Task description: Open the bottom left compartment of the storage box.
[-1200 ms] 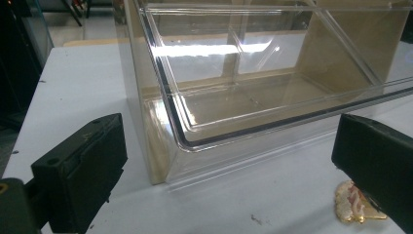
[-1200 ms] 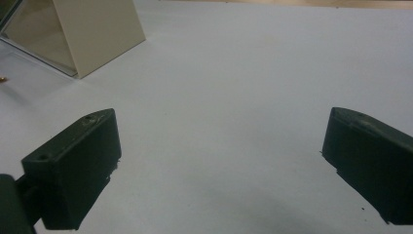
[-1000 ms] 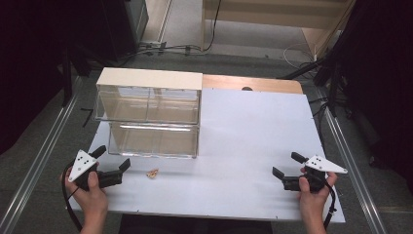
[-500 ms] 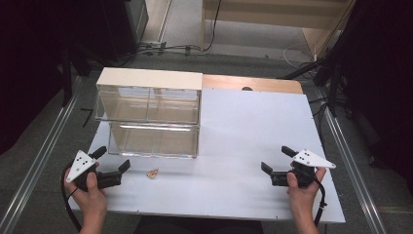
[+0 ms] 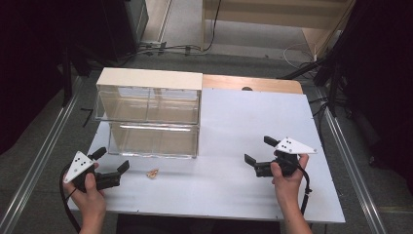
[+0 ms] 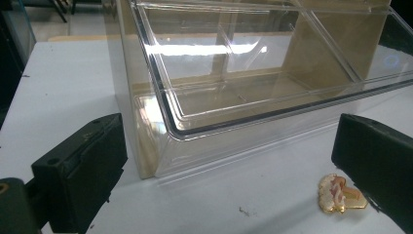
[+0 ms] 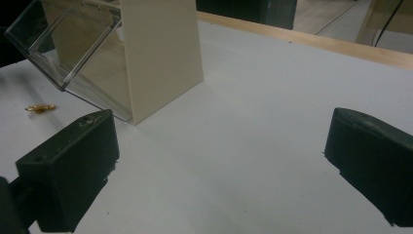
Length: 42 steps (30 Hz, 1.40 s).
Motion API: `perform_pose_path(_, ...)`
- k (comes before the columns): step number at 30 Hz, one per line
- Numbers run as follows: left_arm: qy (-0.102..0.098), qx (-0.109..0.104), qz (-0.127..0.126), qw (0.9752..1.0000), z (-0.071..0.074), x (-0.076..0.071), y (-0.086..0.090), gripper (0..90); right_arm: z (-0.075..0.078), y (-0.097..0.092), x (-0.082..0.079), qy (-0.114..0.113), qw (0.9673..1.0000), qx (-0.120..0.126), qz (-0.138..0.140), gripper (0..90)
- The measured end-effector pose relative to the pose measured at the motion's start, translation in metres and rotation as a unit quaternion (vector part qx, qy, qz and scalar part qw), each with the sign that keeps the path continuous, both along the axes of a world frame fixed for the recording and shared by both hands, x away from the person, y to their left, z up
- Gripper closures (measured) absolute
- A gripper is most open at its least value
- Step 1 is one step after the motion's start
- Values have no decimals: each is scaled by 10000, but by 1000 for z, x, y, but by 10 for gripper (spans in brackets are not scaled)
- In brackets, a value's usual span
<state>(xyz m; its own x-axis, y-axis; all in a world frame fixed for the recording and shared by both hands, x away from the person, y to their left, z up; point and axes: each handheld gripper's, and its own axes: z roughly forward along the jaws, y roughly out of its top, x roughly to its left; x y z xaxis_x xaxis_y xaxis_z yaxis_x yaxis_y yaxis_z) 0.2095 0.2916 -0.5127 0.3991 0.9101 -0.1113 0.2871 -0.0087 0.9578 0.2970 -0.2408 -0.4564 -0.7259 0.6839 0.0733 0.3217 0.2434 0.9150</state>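
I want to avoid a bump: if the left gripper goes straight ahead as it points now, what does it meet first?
Probably the clear drawer box, at its near corner; the left gripper has the small gold trinket lying by one jaw, off the line.

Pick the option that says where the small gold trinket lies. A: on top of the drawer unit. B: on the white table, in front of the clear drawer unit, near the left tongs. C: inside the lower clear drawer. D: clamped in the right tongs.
B: the gold trinket lies on the bare table in front of the clear drawer unit, beside the open left tongs.
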Motion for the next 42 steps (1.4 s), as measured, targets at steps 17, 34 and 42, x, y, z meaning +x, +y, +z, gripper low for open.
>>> perform_pose_path(17, 239, 82, 6, 9997, -1, 7, -2, 12, 21, 45, 7, 108, 9987, 88, 493, 5)
perform_pose_path(34, 800, -491, -634, 9936, 6, 10, 26, 58, 16, 87, -2, 440, 9950, -52, 890, 189)
perform_pose_path(42, 985, -410, -83, 9943, 12, 5, 38, 231, 11, 96, -2, 518, 9938, -59, 982, 423)
